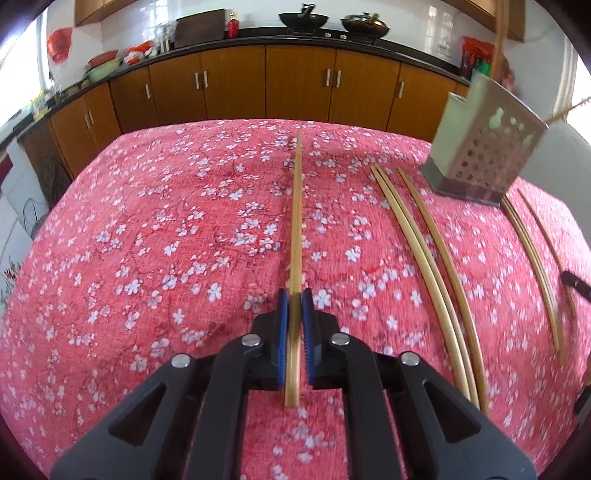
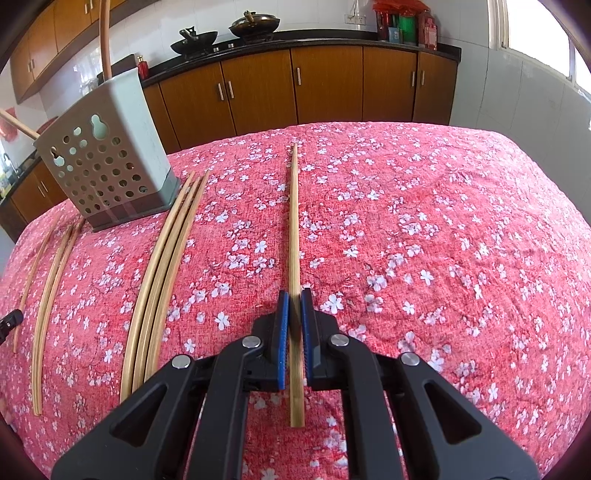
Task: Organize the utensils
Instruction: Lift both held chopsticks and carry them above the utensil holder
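In the left wrist view my left gripper (image 1: 295, 297) is shut on a bamboo chopstick (image 1: 297, 206) that points away over the red flowered tablecloth (image 1: 166, 221). My right gripper (image 2: 294, 295) is likewise shut on another bamboo chopstick (image 2: 293, 221). A grey perforated utensil holder (image 1: 484, 147) (image 2: 107, 158) stands between the two, right of the left gripper and left of the right one, with sticks poking out of its top. Loose chopsticks (image 1: 428, 258) (image 2: 162, 273) lie on the cloth in front of the holder, and several more chopsticks (image 1: 539, 266) (image 2: 48, 295) lie on its other side.
Brown kitchen cabinets (image 1: 236, 88) (image 2: 325, 85) under a dark counter run behind the table, with woks (image 1: 303, 18) (image 2: 255, 22) on the stove. The table's far edge drops off just past the chopstick tips. A window (image 2: 535, 29) is at the right.
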Action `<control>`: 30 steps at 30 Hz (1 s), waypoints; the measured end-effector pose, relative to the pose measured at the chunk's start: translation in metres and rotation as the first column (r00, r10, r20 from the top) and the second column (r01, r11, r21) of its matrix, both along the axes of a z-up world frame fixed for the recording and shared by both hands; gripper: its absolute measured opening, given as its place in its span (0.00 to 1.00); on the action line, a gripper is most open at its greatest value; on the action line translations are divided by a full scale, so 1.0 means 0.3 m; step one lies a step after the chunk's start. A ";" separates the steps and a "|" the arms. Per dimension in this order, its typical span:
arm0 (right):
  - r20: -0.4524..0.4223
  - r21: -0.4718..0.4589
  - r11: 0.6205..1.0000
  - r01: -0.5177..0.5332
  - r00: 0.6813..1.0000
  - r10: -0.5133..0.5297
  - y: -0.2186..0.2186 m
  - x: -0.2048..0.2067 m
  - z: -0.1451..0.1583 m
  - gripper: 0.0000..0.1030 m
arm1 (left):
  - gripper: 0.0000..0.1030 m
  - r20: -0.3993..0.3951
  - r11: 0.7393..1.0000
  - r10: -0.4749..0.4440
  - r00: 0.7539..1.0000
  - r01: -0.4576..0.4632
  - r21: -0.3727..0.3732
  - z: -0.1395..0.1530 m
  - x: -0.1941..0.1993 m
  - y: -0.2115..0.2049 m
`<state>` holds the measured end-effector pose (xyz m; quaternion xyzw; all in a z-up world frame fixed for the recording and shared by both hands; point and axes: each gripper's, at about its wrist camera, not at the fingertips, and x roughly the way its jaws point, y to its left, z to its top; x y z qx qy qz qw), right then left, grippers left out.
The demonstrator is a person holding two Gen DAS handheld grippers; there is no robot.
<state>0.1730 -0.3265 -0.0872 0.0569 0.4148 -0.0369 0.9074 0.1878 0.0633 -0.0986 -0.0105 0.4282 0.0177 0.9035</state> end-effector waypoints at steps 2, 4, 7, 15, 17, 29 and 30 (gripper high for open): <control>0.029 -0.018 1.000 0.000 1.000 0.001 0.002 -0.019 0.024 0.07 | 0.08 0.015 1.000 -0.010 1.000 0.010 0.023 0.015 -0.012 -0.005; 0.091 -0.016 1.000 0.000 0.996 0.001 0.006 -0.051 0.088 0.07 | 0.08 0.065 0.999 -0.015 0.998 0.014 0.029 0.064 -0.031 -0.007; 0.189 -0.021 1.000 0.009 0.982 -0.005 0.007 -0.086 0.193 0.07 | 0.08 0.167 0.999 -0.021 0.986 0.016 0.029 0.177 -0.064 -0.021; 0.400 -0.021 1.000 0.018 0.917 -0.008 0.014 -0.135 0.450 0.07 | 0.08 0.393 0.998 -0.020 0.919 0.043 -0.051 0.470 -0.102 -0.040; 0.417 -0.014 1.000 0.014 0.909 -0.006 0.020 -0.139 0.478 0.07 | 0.08 0.415 0.996 -0.016 0.910 0.049 -0.069 0.511 -0.100 -0.041; 0.609 0.136 0.973 -0.187 0.790 0.067 0.117 -0.166 0.793 0.07 | 0.08 0.564 0.971 -0.101 0.820 0.206 -0.125 0.791 -0.173 -0.185; 0.629 0.135 0.972 -0.192 0.775 0.065 0.125 -0.167 0.810 0.07 | 0.08 0.587 0.968 -0.099 0.803 0.216 -0.131 0.820 -0.171 -0.209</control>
